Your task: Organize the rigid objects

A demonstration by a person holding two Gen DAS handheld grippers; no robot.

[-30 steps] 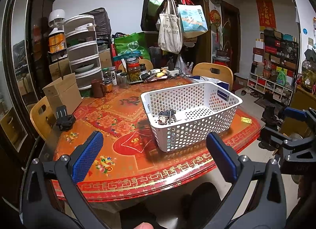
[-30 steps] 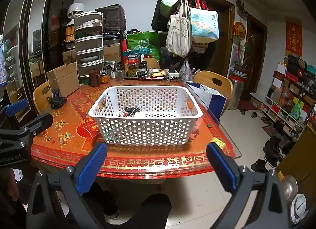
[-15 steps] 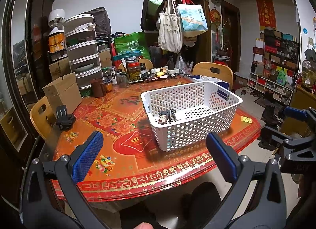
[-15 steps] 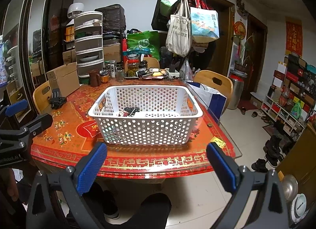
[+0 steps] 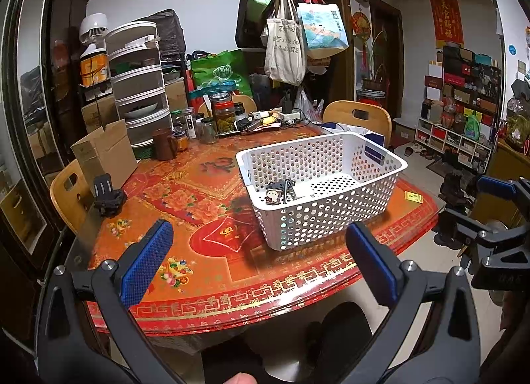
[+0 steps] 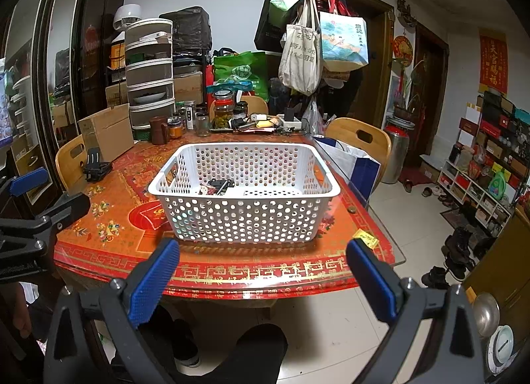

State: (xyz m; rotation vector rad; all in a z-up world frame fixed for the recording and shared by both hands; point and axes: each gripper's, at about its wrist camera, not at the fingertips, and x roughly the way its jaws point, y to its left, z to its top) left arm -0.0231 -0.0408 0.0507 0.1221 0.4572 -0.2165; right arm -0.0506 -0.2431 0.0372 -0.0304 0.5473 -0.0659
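Scroll (image 5: pixel 446 21) with gold characters, red wall hanging

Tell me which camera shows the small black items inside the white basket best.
The left wrist view: it looks over the basket corner onto the black items. The right wrist view shows them partly hidden behind the front wall.

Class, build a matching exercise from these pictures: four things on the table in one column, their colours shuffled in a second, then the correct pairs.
Things:
1. basket
2. mug
3. box
4. gripper pads

Colours:
A. blue
B. white
C. tan cardboard
D. dark brown

Pairs: 1-B, 2-D, 3-C, 4-A
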